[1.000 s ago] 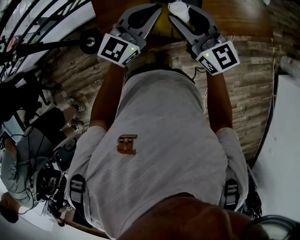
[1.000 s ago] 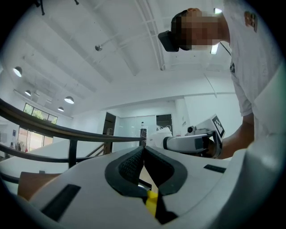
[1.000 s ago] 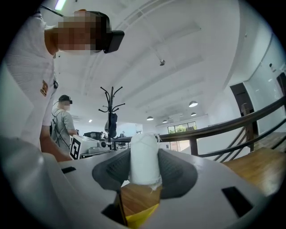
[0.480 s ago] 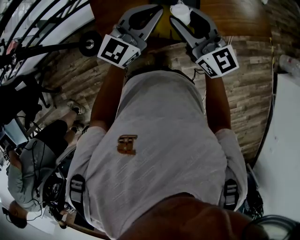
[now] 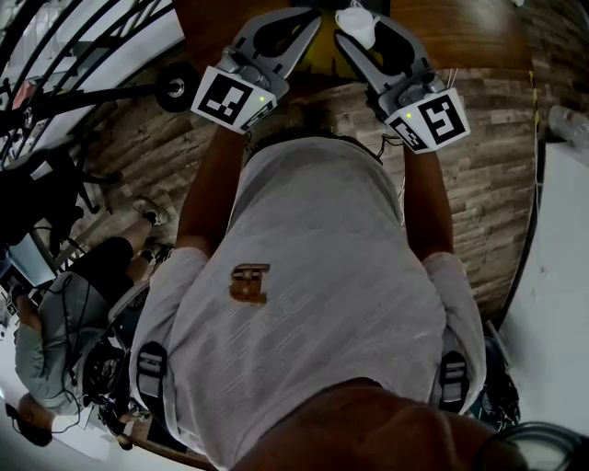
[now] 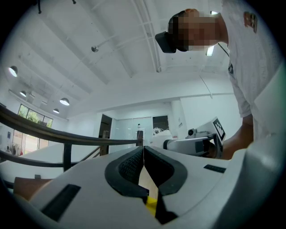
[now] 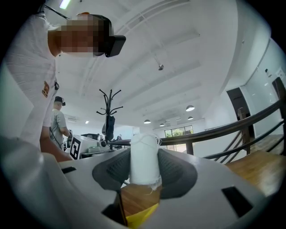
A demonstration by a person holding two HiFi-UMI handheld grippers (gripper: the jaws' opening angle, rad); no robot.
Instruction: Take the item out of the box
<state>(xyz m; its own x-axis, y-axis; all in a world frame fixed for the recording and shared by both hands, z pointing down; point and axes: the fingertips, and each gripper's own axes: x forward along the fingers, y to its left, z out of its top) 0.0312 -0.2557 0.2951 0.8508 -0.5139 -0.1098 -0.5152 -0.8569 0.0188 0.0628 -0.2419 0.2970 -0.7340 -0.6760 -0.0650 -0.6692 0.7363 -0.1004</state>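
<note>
My right gripper is shut on a white, plastic-wrapped cylindrical item, held upright between its dark pads. In the right gripper view the white item fills the gap between the jaws. Right beside it, my left gripper is shut with nothing in it; the left gripper view shows its pads touching. A strip of the yellow box shows between the two grippers and low in both gripper views, yellow box, above the brown wooden table. The inside of the box is hidden.
My own torso in a grey shirt fills the head view. Below lies a wood-plank floor, with a white surface at the right. Another person and black stand legs are at the left. A dark railing runs behind.
Both grippers have shifted only a little, and the white item stays in the right jaws. The person at the left has moved slightly.
</note>
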